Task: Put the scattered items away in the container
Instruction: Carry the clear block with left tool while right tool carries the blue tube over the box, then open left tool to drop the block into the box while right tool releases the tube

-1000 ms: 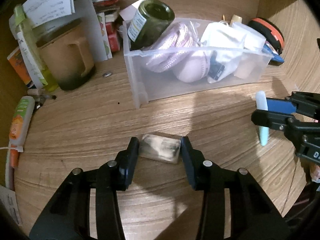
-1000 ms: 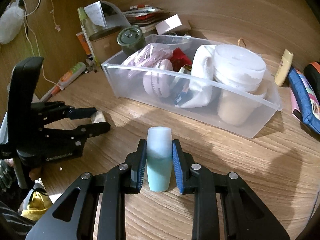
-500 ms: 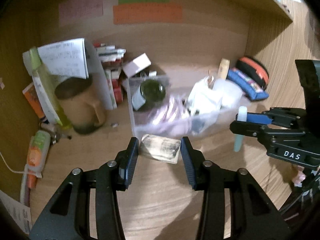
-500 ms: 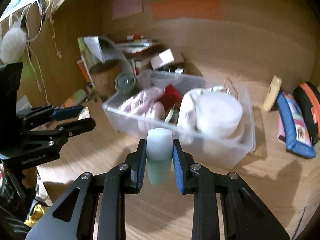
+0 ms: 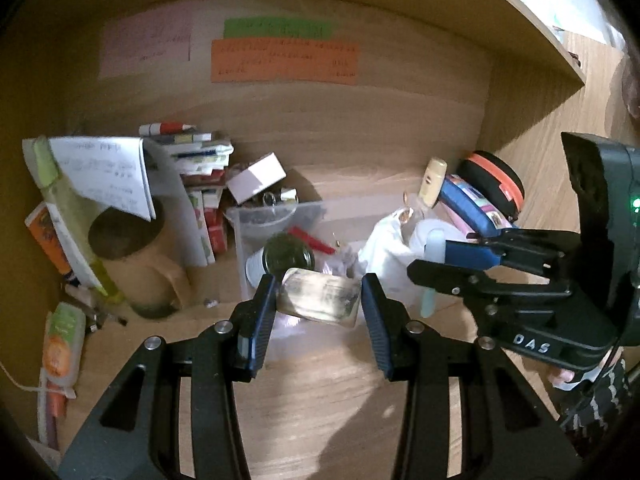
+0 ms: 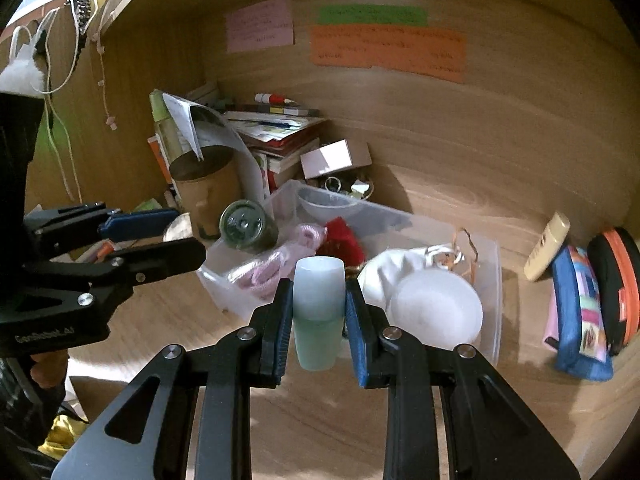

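My left gripper [image 5: 318,300] is shut on a flat silvery packet [image 5: 318,298] and holds it in the air, in front of the clear plastic container [image 5: 240,236]. My right gripper [image 6: 319,308] is shut on a pale green bottle with a white cap [image 6: 319,312], also lifted, near the container's [image 6: 494,320] front side. The container holds a dark green jar [image 6: 248,228], pink cloth [image 6: 264,272], a red item and white cloth with a white lid [image 6: 436,312]. The right gripper shows in the left wrist view [image 5: 436,256], the left one in the right wrist view [image 6: 176,236].
A brown mug [image 5: 132,256], papers and stacked books [image 6: 272,128] stand at the back left. A cream tube [image 6: 548,246], a blue pouch [image 6: 580,312] and a black-orange case [image 6: 616,284] lie right of the container. An orange-green tube [image 5: 64,344] lies far left. Wooden walls enclose the desk.
Both grippers have risen off the desk with their items and now look down on the container from higher and farther back.
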The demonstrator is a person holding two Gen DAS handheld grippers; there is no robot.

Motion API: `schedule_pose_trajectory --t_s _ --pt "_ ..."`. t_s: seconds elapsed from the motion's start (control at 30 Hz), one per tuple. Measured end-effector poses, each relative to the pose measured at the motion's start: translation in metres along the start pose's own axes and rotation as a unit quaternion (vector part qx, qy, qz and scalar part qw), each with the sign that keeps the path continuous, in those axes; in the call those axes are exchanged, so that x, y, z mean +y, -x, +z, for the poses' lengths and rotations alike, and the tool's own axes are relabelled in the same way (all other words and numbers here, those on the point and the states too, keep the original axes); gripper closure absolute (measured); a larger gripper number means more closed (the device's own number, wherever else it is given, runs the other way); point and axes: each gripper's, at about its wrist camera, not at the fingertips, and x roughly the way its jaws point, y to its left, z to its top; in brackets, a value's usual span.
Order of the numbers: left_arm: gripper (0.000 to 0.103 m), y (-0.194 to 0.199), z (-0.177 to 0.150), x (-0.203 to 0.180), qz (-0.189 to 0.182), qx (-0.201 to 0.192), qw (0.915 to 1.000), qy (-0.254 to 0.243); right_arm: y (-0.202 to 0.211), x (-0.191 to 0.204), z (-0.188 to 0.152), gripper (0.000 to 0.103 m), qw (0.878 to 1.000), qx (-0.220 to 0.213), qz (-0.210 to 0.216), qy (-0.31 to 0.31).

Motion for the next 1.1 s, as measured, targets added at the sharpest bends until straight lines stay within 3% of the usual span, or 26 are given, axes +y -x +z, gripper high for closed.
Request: schedule_pose_trajectory --t_s 0.37,0.8,1.1 --pt "0.06 -0.016 0.026 0.004 -0.003 -0.014 0.9999 -0.003 -0.018 -0.012 0.021 0.08 1.0 -0.001 -0.012 0.0" --pt "0.06 -0.056 0.041 0.003 -0.008 0.004 0.9998 -0.016 -0.054 -0.018 0.02 0.08 0.999 0.03 -0.025 0.013" --pt "0.06 -0.076 0.038 0.012 -0.004 0.018 0.9998 -0.005 -0.065 -0.019 0.018 0.08 0.998 0.021 -0.046 0.026"
